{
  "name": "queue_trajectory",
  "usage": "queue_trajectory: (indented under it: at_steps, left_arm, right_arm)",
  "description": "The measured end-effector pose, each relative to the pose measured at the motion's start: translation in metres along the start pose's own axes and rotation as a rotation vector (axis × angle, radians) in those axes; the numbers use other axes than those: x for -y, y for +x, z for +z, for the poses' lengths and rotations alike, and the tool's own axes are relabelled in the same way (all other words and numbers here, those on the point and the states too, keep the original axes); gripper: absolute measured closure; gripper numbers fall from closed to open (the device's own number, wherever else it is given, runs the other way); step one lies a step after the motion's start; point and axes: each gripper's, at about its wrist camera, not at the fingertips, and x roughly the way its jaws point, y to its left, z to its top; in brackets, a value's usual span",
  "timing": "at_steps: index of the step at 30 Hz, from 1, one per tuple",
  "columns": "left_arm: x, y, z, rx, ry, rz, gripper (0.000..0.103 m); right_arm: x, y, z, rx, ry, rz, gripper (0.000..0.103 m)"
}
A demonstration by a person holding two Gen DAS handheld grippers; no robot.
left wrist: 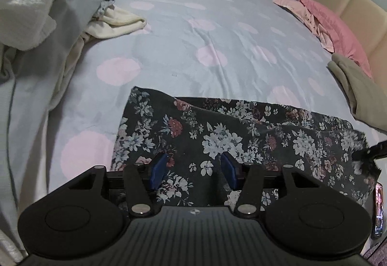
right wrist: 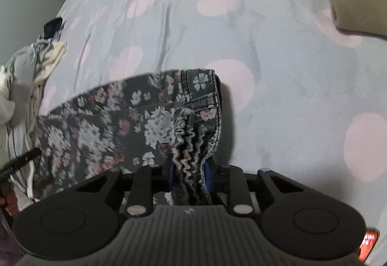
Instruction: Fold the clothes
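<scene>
Garment on bed: dark floral denim piece lying across the grey pink-spotted bedcover.
Your left gripper is hovering, jaws apart; your right gripper is clamping its bunched edge.

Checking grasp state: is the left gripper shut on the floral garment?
No, the left gripper stands open above the floral garment.

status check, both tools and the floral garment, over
Left tool open, hovering over floral garment. Right tool shut on its bunched edge, lifting it off the bedspread. Laundry pile to the left, beige garment to the right, both apart from it.
</scene>
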Motion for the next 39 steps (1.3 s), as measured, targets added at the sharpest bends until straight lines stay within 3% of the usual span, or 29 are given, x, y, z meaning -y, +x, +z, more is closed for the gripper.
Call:
queue_trajectory:
  at_steps: [9,14,18,22,27,34,39]
  left_arm:
    - [-0.005,-0.027,0.001,0.058,-0.023,-0.038,0.058]
    - [-0.002,-0.039,-0.002,0.074,0.004,-0.059,0.063]
    - [-0.002,-0.048,-0.005,0.096,0.03,-0.032,0.063]
    - [-0.009,-0.058,-0.006,0.114,0.053,0.019,0.063]
    - [-0.027,-0.064,-0.007,0.119,0.012,0.037,0.063]
    - [-0.048,-0.068,-0.004,0.111,-0.032,0.067,0.064]
    - [-0.059,-0.067,-0.002,0.089,-0.056,0.081,0.064]
  right_arm:
    - [-0.055,-0.06,0.003,0.105,0.055,0.172,0.079]
    - [-0.1,-0.074,0.007,0.132,0.073,0.284,0.08]
    - [-0.138,-0.073,0.008,0.12,0.055,0.322,0.08]
    - [-0.178,-0.06,0.012,0.093,0.023,0.344,0.081]
    - [-0.23,-0.033,0.014,0.05,-0.036,0.358,0.081]
    - [-0.296,0.031,0.005,-0.043,-0.141,0.332,0.081]
    - [-0.322,0.078,-0.004,-0.113,-0.189,0.307,0.081]
